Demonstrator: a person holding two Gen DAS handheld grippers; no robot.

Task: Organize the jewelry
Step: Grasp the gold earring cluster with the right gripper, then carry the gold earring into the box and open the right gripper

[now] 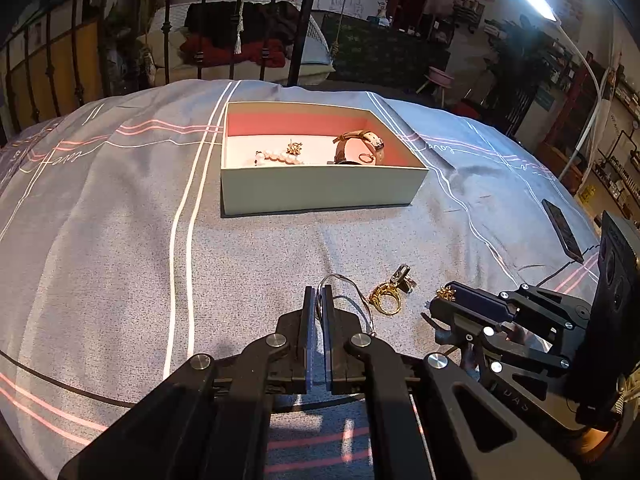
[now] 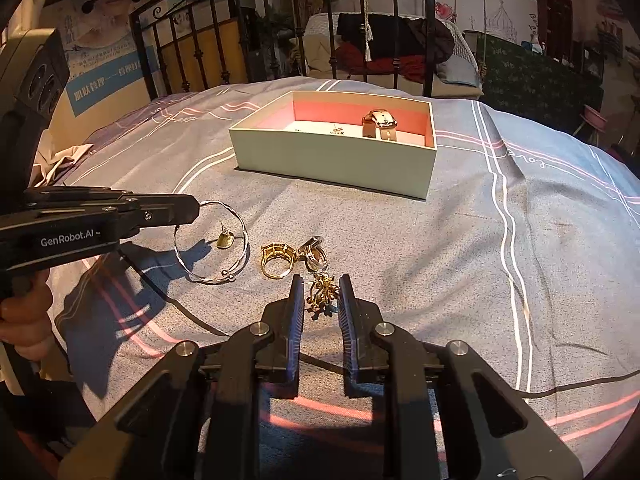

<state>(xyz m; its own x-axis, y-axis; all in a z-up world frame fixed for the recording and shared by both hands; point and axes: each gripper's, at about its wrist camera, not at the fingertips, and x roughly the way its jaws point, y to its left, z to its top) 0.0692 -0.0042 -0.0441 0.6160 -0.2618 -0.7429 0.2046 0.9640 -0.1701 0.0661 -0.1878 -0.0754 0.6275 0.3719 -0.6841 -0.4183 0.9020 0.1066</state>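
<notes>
Left hand-held gripper [image 1: 319, 294]: jaws together, clamped on the rim of the thin silver bangle [image 2: 212, 240], which lies on the bed's grey cover [image 1: 120, 240]. Right hand-held gripper [image 2: 322, 294]: jaws narrowed around the gold flower earring [image 2: 323, 290]; contact unclear. Gold ring [image 2: 276, 260] and silver ring [image 2: 314, 258] touch, just beyond. Open box [image 1: 320, 190] farther back holds pearls [image 1: 278, 157] and a watch [image 1: 358, 146].
</notes>
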